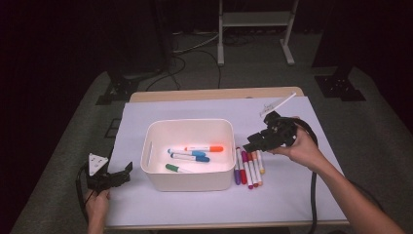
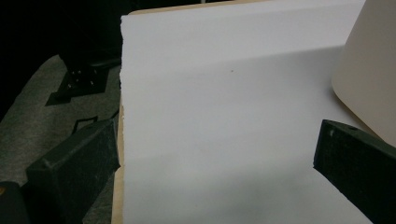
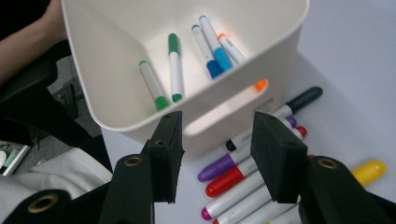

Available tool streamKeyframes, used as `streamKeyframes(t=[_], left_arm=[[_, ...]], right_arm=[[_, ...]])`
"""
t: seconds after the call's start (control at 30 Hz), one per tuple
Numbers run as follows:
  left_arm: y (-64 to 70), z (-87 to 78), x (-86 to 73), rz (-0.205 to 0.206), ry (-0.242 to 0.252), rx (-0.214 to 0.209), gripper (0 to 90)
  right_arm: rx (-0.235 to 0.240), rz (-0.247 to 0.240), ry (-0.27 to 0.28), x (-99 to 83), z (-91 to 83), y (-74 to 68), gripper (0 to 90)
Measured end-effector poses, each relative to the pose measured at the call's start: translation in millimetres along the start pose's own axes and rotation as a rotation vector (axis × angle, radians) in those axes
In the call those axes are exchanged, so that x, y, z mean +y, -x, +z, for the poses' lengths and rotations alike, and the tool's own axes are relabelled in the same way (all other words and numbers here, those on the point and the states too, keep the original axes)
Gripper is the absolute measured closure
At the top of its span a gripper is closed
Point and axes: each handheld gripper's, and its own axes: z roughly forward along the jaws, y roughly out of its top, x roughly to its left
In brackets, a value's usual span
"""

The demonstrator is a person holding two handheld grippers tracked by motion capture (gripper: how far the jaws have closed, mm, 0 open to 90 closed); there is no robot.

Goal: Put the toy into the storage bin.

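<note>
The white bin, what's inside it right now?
Inside the white bin lie markers: an orange-capped one, two blue-capped ones and green-capped ones. The near wall hides part of the floor, so more could lie there.

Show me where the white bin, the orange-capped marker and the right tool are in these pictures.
white bin (image 1: 187,181): high view, on its near outer wall.
orange-capped marker (image 1: 215,148): high view, on its orange cap, inside the bin.
right tool (image 3: 215,156): right gripper view, midway between its two open black jaws.
</note>
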Motion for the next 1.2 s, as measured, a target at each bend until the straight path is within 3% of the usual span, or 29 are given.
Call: streamKeyframes(t=[0.5,0.83,1.07,1.2], left_arm=[[-0.3,-0.3,0.0,0.004,-0.001,-0.001,0.0],[-0.2,-0.5,-0.1,0.008,0.0,0.001,0.0],[-0.3,-0.4,-0.1,0.007,-0.001,-0.001,0.0],[-0.3,-0.3,-0.1,0.006,-0.001,-0.002,0.0]], right_arm=[[-0.047,0.087,-0.022,-43.6,11.4,26.9,51.8],[-0.117,0.145,-0.042,-73.5,27.6,47.8,52.7],[-0.173,0.146,-0.067,-81.7,41.3,57.4,53.8],[-0.183,0.172,-0.066,-86.3,48.6,63.8,54.7]])
